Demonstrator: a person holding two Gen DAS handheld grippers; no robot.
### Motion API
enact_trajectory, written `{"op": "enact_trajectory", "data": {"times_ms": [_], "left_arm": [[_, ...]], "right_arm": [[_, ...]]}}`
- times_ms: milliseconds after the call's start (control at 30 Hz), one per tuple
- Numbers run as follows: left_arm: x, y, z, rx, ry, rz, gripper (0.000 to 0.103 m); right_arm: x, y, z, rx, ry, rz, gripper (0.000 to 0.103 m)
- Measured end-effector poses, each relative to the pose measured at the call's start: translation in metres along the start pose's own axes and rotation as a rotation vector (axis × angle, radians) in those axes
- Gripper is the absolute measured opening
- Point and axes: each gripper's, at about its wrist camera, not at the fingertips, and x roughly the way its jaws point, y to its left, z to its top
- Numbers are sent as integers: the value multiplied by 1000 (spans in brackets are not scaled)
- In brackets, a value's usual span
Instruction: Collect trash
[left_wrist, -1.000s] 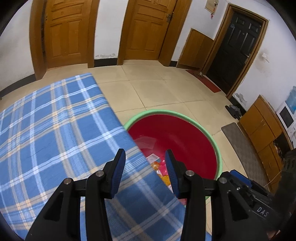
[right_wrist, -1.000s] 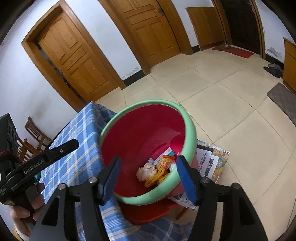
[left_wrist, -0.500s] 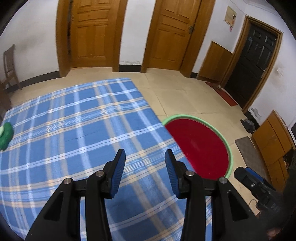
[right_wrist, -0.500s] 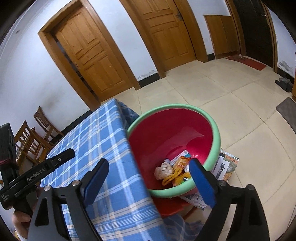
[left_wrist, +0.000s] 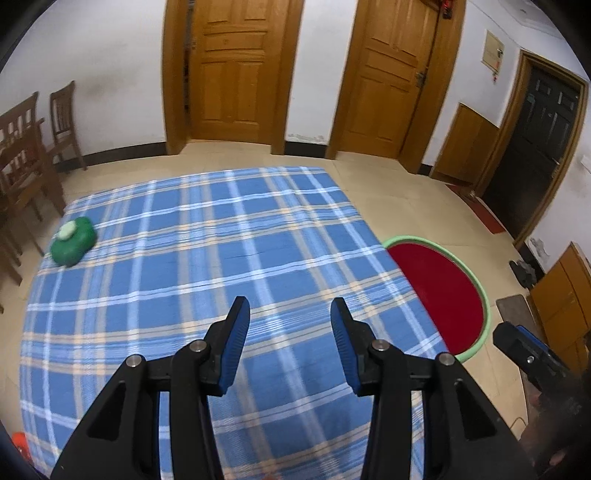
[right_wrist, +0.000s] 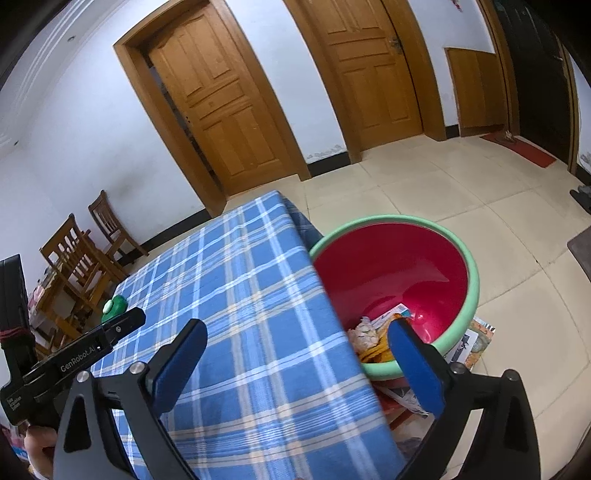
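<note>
The bench (left_wrist: 207, 258) fills the middle of the room, with one lidded object (left_wrist: 73, 240) alone on its far left corner. Chairs (left_wrist: 26, 147) stand beyond that corner by the left wall. Off the bench's right edge a basin (right_wrist: 469, 266) sits lower down, with crumpled trash (right_wrist: 365, 334) in its bottom and printed papers (right_wrist: 469, 343) beneath it. Two doors (left_wrist: 236, 70) line the far wall.

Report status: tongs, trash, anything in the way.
Left tongs and right tongs open, empty. Green lump with white cap at far corner of blue plaid tablecloth. Red basin with green rim holds trash. Path clear.
</note>
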Motion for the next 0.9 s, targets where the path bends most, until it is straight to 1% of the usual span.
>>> {"op": "enact_trajectory", "data": {"times_ms": [133,467,633,900], "left_arm": [[-11,11,-5,-15,-18,42,46],[-33,37,-17,-60,-43,97,46],[-38,47,-22,-82,-46,120,46],[-42,57,-26,-108,-54,143,46]], "right_arm": [[-1,13,-4,-22,1,5,102],[1,42,-17,-82,20,24,102],[1,49,-22,-99,21,6,102],[-1,53,-24,-105,24,1,102]]}}
